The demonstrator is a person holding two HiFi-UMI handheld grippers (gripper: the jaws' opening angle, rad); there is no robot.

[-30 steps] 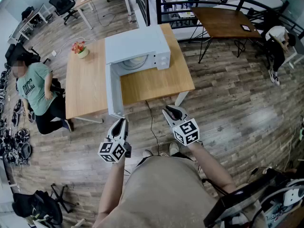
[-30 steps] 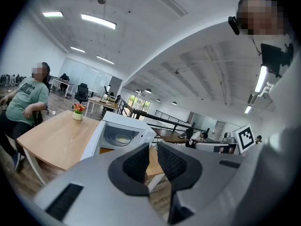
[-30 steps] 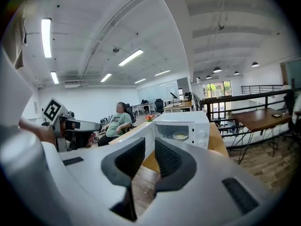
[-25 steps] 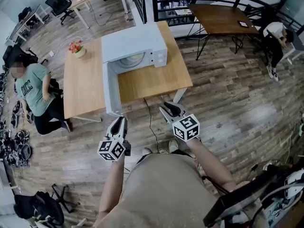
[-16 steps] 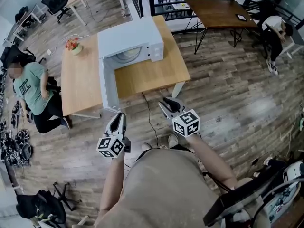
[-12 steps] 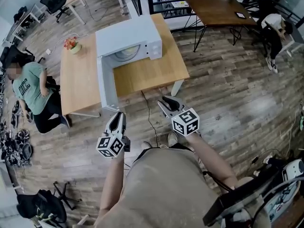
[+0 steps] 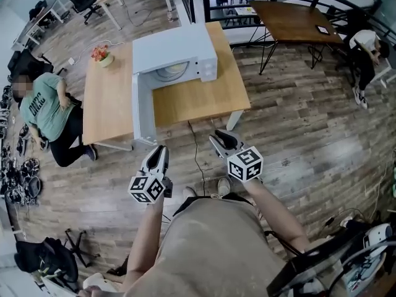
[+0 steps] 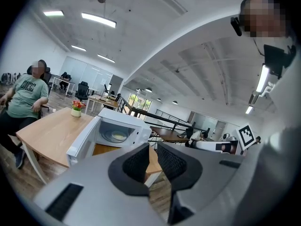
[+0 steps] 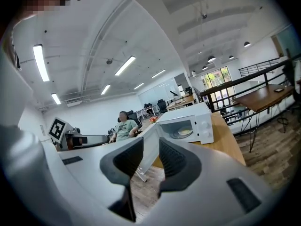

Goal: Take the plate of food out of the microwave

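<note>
Wood-plank floor [image 7: 309,135], pale wooden table [image 7: 108,107], darker table [image 7: 296,22] behind (black railing [image 7: 187,5] beside it), strip lights [image 8: 98,20] overhead.

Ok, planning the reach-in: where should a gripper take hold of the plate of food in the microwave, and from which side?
Probably the near rim, coming in level through the front of the open microwave. The plate of food lies flat in a roofed cavity, so only its front edge is exposed. The door stands open on the left, so the right gripper may fit better.
</note>
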